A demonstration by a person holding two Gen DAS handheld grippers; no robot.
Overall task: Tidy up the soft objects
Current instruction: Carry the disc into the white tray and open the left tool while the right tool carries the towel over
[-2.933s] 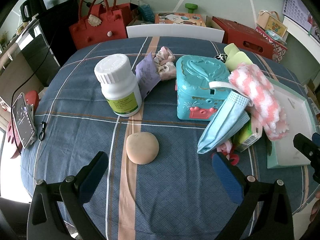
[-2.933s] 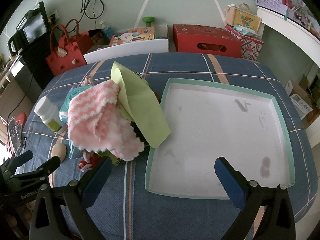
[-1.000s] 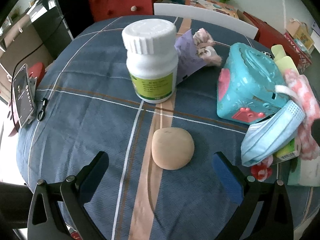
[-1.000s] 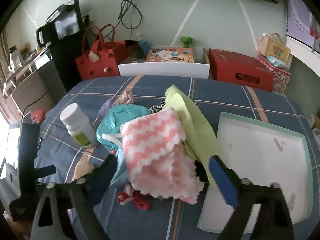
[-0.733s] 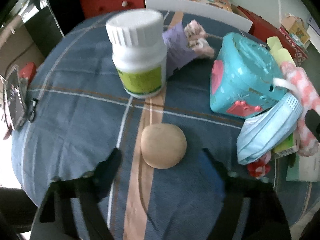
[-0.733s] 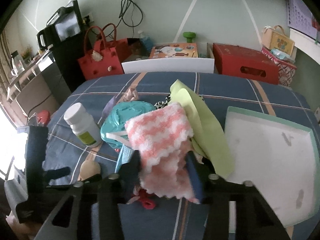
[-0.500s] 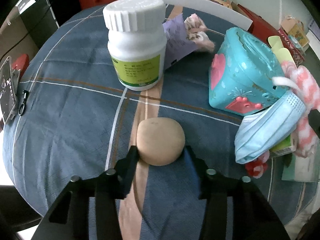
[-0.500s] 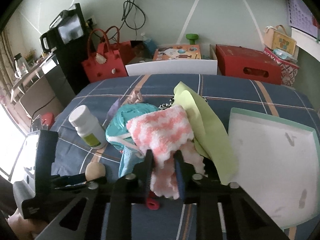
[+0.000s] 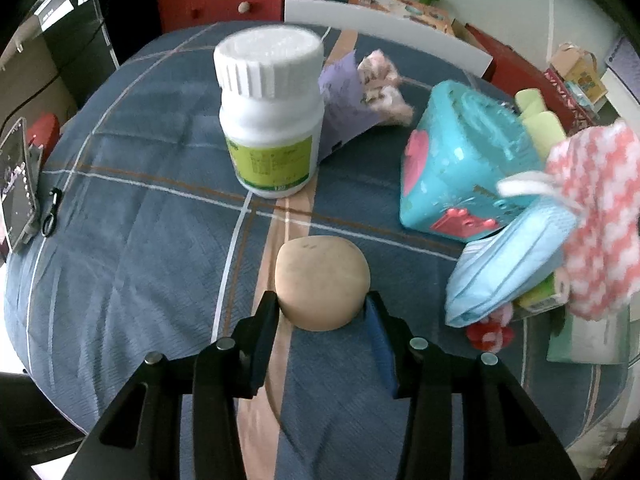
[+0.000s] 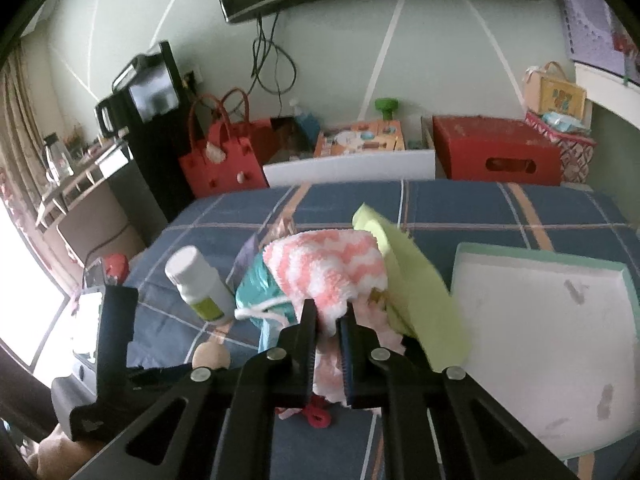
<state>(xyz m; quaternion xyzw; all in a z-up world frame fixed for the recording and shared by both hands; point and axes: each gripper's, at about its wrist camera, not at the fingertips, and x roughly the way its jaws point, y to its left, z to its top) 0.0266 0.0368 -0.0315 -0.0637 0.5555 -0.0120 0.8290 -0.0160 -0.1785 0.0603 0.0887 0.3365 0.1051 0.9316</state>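
Note:
A tan soft ball (image 9: 322, 280) lies on the blue plaid tablecloth, and my left gripper (image 9: 322, 304) is shut on its near half, a pad against each side. A pink and white fluffy cloth (image 10: 324, 268) lies draped over the pile. My right gripper (image 10: 328, 314) grips its lower edge while its jaws are closing. The left wrist view shows the same cloth (image 9: 596, 208) at the right, blurred. To the right sits the white tray (image 10: 540, 320) with a green rim. The ball (image 10: 211, 354) also shows at the lower left of the right wrist view.
A white pill bottle (image 9: 270, 120) stands behind the ball. A teal toy box (image 9: 460, 160), a blue face mask (image 9: 508, 264), a lime green cloth (image 10: 416, 292) and a red hair tie (image 9: 488, 334) make up the pile. A phone (image 9: 16, 188) lies at the left edge.
Both grippers went from wide open to closed: the left around the tan ball, the right on the pink and white cloth. The cloth has risen and bunched up.

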